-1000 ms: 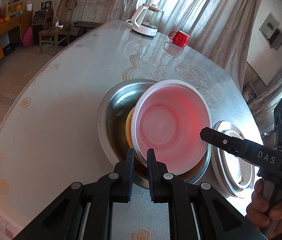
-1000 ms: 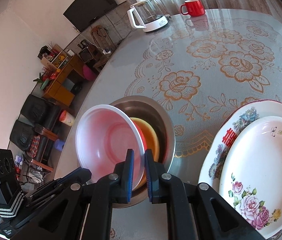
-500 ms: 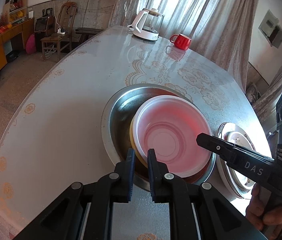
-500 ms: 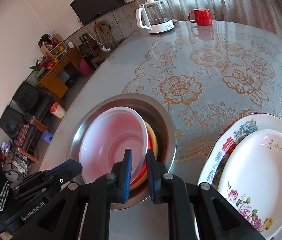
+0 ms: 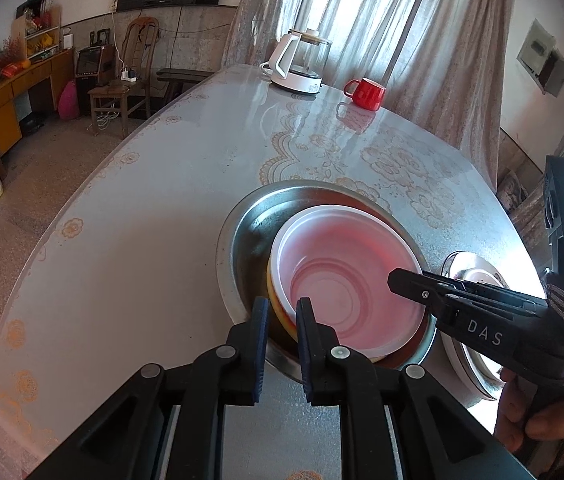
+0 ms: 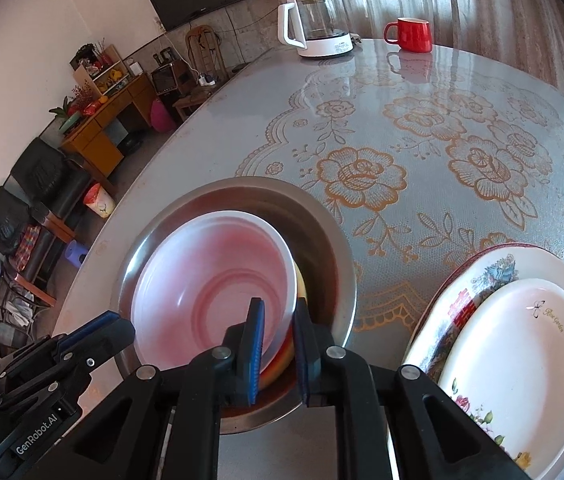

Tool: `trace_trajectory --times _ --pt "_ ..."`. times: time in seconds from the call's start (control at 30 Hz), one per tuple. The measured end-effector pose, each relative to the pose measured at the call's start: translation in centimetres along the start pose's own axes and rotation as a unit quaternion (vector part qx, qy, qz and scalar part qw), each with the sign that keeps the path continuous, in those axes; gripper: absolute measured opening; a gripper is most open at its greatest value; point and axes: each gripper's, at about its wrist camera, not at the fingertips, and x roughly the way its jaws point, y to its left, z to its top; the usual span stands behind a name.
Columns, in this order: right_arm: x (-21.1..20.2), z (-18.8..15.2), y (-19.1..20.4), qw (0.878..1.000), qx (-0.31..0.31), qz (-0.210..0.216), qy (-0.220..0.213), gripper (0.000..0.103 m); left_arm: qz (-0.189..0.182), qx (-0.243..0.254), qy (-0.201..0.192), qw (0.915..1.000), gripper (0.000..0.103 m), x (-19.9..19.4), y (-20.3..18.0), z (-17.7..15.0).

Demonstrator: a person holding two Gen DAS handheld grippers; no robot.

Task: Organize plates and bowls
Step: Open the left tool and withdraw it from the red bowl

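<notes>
**White bowl sits right at both my tools**

My right gripper (image 6: pixel 278 344) has its fingers parted around the rim of the white bowl (image 6: pixel 210 280), not squeezing. My left gripper (image 5: pixel 282 320) is parted at the near rim too. The bowl rests on colored bowls inside the metal basin (image 6: pixel 334 248). The flowered plates (image 6: pixel 522 352) wait to my right.

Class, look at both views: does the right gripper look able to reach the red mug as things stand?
Probably yes, with a long stretch. The red mug stands at the table's far edge, bare tabletop lies between, and the right gripper looks open, straddling the pink bowl's rim.
</notes>
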Motion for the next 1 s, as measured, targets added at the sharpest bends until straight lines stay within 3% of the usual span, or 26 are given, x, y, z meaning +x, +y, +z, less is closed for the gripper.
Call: trace_trajectory --times 0.1,0.53,1.0 --pt "0.3 0.1 0.4 1.000 -0.019 -0.015 -0.004 0.013 0.011 0.010 -0.012 0.9998 0.023 -0.1 -0.2 -0.1" --pt "0.9 0.7 1.3 0.998 -0.037 -0.049 -0.032 0.008 0.035 0.022 -0.027 0.9988 0.025 -0.2 -0.2 -0.4" --pt "1.1 0.5 1.8 0.997 -0.039 -0.026 -0.054 0.016 0.043 0.012 -0.027 0.9987 0.031 0.0 0.5 -0.7"
